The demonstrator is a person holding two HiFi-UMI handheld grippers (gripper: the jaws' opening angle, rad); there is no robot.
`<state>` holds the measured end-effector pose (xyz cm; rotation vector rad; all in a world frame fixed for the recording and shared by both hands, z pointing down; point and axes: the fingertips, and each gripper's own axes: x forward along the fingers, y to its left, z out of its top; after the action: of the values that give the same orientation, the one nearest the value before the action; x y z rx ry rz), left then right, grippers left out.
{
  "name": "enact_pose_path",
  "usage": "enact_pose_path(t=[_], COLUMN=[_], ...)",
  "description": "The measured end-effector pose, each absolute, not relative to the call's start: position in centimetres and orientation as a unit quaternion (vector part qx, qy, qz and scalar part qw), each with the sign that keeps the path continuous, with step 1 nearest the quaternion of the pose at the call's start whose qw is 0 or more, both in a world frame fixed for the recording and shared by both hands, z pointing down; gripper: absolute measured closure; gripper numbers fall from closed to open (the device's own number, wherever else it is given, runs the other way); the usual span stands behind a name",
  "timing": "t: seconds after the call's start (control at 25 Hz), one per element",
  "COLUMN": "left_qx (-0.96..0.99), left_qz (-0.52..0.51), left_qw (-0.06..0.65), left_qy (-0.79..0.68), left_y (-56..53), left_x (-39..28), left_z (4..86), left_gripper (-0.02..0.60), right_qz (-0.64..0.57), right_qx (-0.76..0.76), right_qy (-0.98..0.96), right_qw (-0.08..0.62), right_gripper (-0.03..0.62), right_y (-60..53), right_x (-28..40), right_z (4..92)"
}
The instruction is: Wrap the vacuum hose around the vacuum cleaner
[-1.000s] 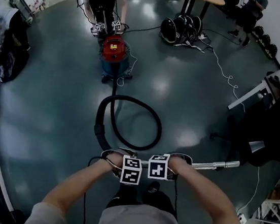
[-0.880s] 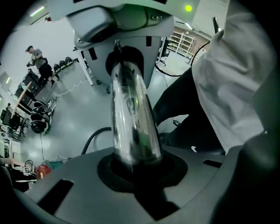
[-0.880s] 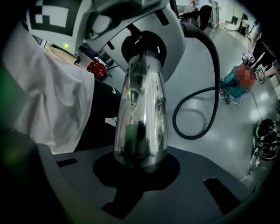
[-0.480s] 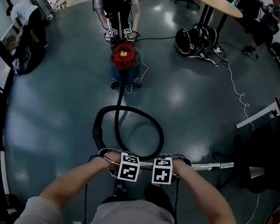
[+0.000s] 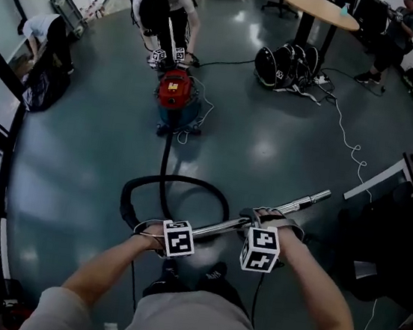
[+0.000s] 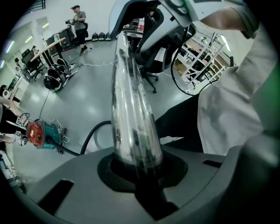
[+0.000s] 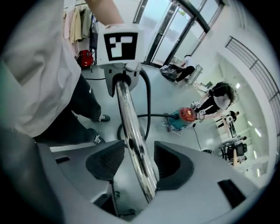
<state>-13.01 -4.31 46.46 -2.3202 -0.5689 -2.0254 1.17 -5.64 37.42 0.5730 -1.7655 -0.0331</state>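
Only print in sight is a yellow label on the red lid of the vacuum cleaner (image 5: 174, 92), too small to read; the gripper cubes carry black-and-white square markers, no text. The floor (image 5: 269, 146) is glossy dark grey-green with light glare. It is an open office space with windows on the left, a round wooden table (image 5: 318, 5) at the top and a white cable (image 5: 345, 141) trailing across the floor. Another person (image 5: 163, 4) bends over the vacuum cleaner. The vacuum cleaner stands well apart from both grippers, further up the floor. The black hose (image 5: 189, 181) runs from it toward the camera and curls into a loop just in front of the grippers. The left gripper (image 6: 140, 168) is clamped on the near end of the chrome wand (image 5: 292, 206). The right gripper (image 7: 133, 164) has just been opening. Its jaws stand apart with the wand running between them, close to one pad with a gap at the other, so it has no grip. The wand angles up to the right past the right gripper.
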Motion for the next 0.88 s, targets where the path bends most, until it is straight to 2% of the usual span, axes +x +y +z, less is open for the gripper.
enact_pose_path(t=[0.36, 0.64, 0.68, 0.72, 0.8, 0.88], left_qx=[-0.754, -0.775, -0.779, -0.783, -0.793, -0.802], left_qz=[-0.644, -0.621, -0.617, -0.611, -0.599, -0.586], left_qw=[-0.022, -0.048, -0.054, -0.06, -0.073, -0.091], left_qy=[-0.13, -0.106, -0.1, -0.094, -0.084, -0.078], left_y=[-5.8, -9.0, -9.6, -10.1, -11.3, -12.4], left_x=[-11.2, -9.3, -9.1, -8.9, -8.1, -7.6], left_z=[49.0, 49.2, 49.3, 49.3, 49.3, 49.0], left_gripper=[0.497, 0.497, 0.497, 0.497, 0.497, 0.497], right_qz=[0.214, 0.364, 0.38, 0.395, 0.421, 0.448], right_qx=[0.473, 0.562, 0.574, 0.584, 0.599, 0.608], right_qy=[-0.759, -0.706, -0.695, -0.685, -0.667, -0.647], right_qw=[0.393, 0.231, 0.207, 0.183, 0.142, 0.103], right_gripper=[0.398, 0.398, 0.383, 0.324, 0.28, 0.27], right_y=[-7.9, -10.9, -11.7, -12.7, -14.8, -17.0], right_x=[6.5, 8.0, 8.0, 8.0, 7.9, 7.8], right_z=[35.9, 36.8, 37.2, 37.5, 38.0, 38.5])
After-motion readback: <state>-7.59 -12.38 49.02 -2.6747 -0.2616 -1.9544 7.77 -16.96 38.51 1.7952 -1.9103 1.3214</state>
